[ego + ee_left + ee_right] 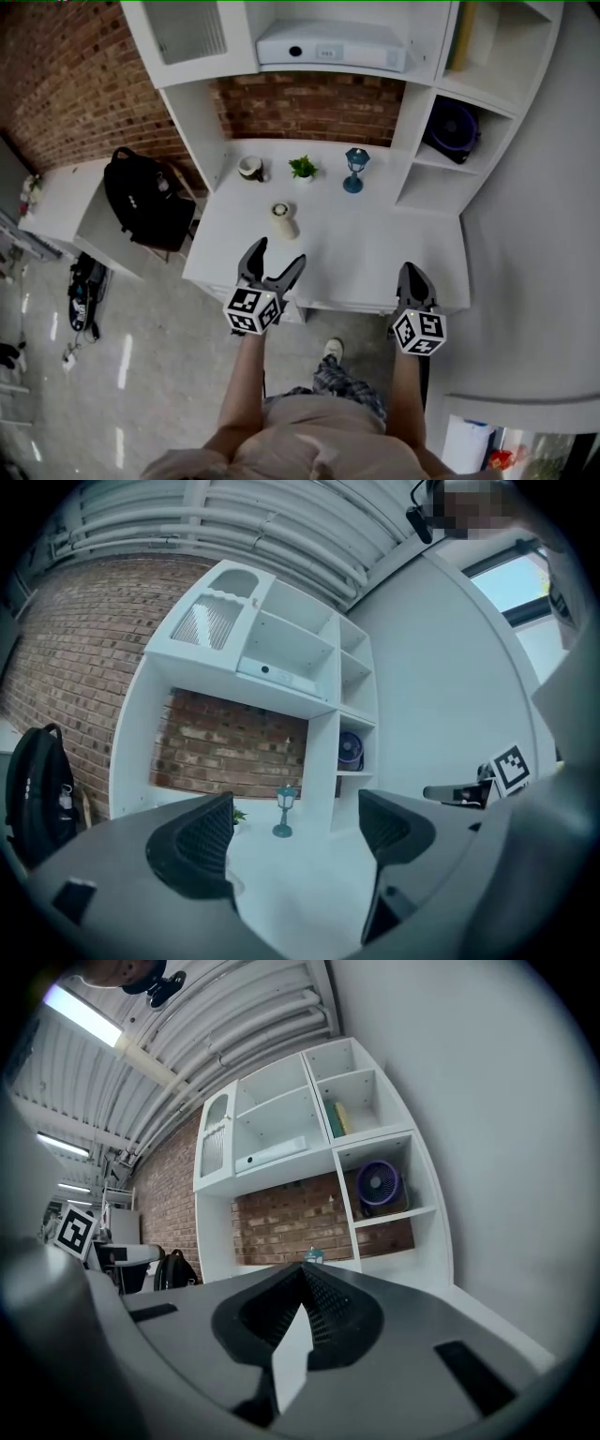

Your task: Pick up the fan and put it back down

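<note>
So the fan [454,129] is sitting in a shelf cubby [424,167] at the upper right of the head view, up off the tabletop [375,253] and well apart from both grippers, which are hovering over the near edge at the bottom centre. The left gripper [278,251] is holding its jaws wide apart with nothing between them, and only bare tabletop is showing through the gap. The right gripper [413,272] is showing its jaws pressed together on nothing at all. I'm guessing it's a small plastic desk fan, so light and stiff, with a smooth casing that's probably a bit slippery and a front grille I wouldn't be squeezing. I'd be going for the purple outer ring, pinching it across its edge, or the foot if it has one, though I can't make that out from here. It's standing upright with its round face looking out of the cubby, toward the lower left in the head view and almost straight at the camera in the right gripper view [379,1185]. There's no real long axis: it's a flat disc on edge, with its thin direction running back into the cubby.
</note>
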The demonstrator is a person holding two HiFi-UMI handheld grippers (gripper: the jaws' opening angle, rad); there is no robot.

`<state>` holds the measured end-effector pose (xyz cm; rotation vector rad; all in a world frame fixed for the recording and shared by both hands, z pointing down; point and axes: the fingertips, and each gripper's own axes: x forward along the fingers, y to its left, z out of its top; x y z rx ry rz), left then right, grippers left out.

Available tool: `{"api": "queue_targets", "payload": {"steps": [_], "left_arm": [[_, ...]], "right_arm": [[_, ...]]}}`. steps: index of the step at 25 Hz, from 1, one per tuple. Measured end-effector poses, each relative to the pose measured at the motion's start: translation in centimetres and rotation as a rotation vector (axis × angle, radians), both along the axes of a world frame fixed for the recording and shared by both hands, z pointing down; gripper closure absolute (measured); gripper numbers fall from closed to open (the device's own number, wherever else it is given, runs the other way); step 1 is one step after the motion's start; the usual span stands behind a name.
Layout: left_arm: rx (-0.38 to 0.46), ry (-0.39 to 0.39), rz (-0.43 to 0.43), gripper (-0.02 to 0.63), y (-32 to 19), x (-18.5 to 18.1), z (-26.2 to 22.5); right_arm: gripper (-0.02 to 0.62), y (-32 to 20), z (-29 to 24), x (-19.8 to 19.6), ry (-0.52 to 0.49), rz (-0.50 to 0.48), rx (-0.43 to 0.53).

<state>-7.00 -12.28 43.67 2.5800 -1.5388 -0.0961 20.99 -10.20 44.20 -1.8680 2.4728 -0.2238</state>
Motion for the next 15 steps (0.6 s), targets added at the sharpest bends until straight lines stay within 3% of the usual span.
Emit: {"api": "queue_targets", "payload": {"steps": [8, 15], "left_arm": [[-0.008, -0.023, -0.089, 0.207, -8.3, -0.1, -0.2], [-0.074, -0.028, -0.132, 0.207, -11.4, -1.0, 2.0]], "right_arm": [[0.58, -11.0, -0.4, -1.5, -0.009, -0.108, -0.001], [0.58, -16.0, -0.1, -4.0, 0.01, -0.178, -0.03]]}}
